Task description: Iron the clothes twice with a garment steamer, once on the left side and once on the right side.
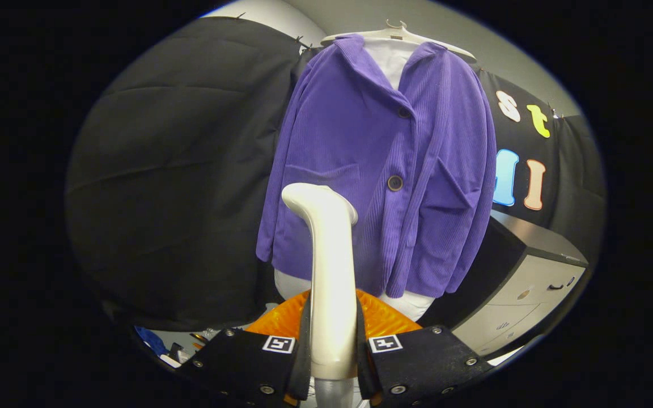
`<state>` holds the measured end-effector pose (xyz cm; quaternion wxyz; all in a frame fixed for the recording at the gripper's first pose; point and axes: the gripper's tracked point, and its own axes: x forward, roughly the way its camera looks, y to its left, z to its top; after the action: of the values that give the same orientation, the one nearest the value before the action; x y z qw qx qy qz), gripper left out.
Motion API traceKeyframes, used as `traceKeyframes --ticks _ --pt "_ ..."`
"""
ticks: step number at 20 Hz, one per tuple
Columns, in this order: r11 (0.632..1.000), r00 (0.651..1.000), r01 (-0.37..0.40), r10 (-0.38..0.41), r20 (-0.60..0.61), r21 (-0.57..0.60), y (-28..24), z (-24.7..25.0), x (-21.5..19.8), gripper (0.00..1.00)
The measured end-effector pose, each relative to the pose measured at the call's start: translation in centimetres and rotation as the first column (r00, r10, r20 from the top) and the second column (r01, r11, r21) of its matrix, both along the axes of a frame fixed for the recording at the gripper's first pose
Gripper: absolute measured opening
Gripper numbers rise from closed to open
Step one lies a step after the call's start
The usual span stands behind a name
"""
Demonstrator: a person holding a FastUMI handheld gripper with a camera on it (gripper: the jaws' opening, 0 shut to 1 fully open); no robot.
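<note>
A purple corduroy jacket [383, 170] hangs on a white hanger [400, 35] over a white dummy, straight ahead of the fingers. My gripper [332, 345] is shut on the cream handle of the garment steamer [329, 272], both black fingers pressing its sides. The steamer stands upright between the fingers, its bent head [315, 198] pointing towards the jacket's left pocket area. I cannot tell whether the head touches the cloth.
An orange ribbed object [383, 320] sits just beyond the fingers below the jacket's hem. A grey cabinet with drawers [530, 283] stands to the right of the jacket. Small items lie on a surface to the left of the fingers [162, 348].
</note>
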<state>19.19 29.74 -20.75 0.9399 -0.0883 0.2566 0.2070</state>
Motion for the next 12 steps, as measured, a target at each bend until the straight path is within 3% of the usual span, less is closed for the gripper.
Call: traceKeyframes --ticks 12 --pt "0.999 0.980 -0.008 -0.002 -0.199 -0.048 -2.1 -9.8 -6.4 0.33"
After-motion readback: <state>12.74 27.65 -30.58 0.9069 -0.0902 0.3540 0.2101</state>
